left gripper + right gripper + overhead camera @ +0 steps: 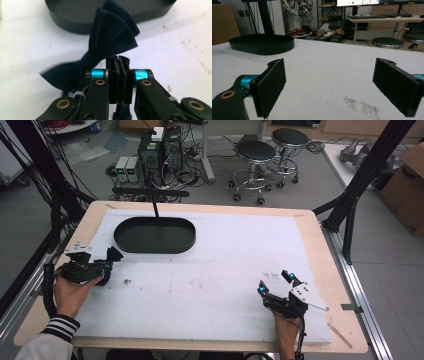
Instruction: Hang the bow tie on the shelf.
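Left hand-held gripper (119, 65) is clamped on a navy bow tie (110, 37) at its knot, apparently just off the bench (210, 270), near the black tray (154, 235). Carry step; next, lift over the rim. Right hand-held gripper (329, 85) idle, jaws apart.

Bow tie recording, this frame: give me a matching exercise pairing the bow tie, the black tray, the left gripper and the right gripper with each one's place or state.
Things:
1. bow tie
2. black tray
3. left gripper
4. right gripper

Places or states:
A. jaws wide apart, nothing between them, near the table's right front
B. oval, empty, on the white mat at the far left
C. dark blue, pinched at its middle knot
D. jaws closed on cloth, just short of the tray

Pairs: 1-C, 2-B, 3-D, 4-A
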{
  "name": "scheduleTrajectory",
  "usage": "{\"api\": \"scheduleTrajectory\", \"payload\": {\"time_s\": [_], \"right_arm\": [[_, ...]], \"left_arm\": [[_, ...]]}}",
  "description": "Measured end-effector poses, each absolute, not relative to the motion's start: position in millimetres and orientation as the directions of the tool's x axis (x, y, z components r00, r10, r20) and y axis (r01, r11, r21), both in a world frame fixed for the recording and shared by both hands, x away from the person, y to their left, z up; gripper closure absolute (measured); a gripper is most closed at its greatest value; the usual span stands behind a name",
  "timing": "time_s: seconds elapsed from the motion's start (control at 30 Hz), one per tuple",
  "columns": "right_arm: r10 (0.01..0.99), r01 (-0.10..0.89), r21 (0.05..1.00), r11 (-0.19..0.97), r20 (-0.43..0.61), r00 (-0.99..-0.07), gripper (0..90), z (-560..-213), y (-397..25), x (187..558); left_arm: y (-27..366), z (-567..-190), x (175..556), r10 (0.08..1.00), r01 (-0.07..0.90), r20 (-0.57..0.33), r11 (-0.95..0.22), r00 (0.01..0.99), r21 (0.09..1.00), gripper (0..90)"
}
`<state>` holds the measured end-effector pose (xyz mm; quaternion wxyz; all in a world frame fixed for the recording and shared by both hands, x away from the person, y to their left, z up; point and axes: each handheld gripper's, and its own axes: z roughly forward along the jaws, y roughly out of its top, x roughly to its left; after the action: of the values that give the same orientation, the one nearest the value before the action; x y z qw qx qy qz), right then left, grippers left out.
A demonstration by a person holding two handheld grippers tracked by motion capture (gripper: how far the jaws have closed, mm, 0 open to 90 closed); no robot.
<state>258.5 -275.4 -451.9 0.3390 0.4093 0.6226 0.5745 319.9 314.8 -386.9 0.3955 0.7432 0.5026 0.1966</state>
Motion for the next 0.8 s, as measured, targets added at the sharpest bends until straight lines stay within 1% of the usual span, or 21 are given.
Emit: {"api": "scheduleTrajectory", "payload": {"time_s": [0.03,0.07,0.1,0.3,0.43,0.8], "right_arm": [[0.899,0.119,0.993,0.005,0.047,-0.435,10.5,-452.0,-275.3,258.5],[0.899,0.120,0.993,0.003,0.050,-0.435,10.5,-451.9,-275.2,258.5],[0.899,0.120,0.993,0.003,0.050,-0.435,10.5,-451.9,-275.2,258.5],[0.900,0.114,0.993,0.005,0.045,-0.434,10.5,-451.9,-275.6,258.8],[0.899,0.119,0.993,0.005,0.048,-0.435,10.5,-451.9,-275.2,258.5],[0.900,0.117,0.993,0.001,0.051,-0.432,10.5,-451.9,-275.5,258.5]], "left_arm": [[315.0,-385.4,318.8,0.903,0.573,-0.105,-0.172,0.417,0.801,86.9],[315.2,-381.9,316.7,0.903,0.528,-0.101,-0.151,0.418,0.836,86.9],[315.2,-381.9,316.7,0.903,0.528,-0.101,-0.151,0.418,0.836,86.9],[313.7,-370.5,311.3,0.903,0.427,-0.077,-0.123,0.422,0.896,86.9],[311.1,-365.3,310.6,0.901,0.394,-0.068,-0.119,0.429,0.911,87.0],[299.0,-350.5,319.5,0.894,0.341,-0.064,-0.102,0.443,0.935,87.0]]}}
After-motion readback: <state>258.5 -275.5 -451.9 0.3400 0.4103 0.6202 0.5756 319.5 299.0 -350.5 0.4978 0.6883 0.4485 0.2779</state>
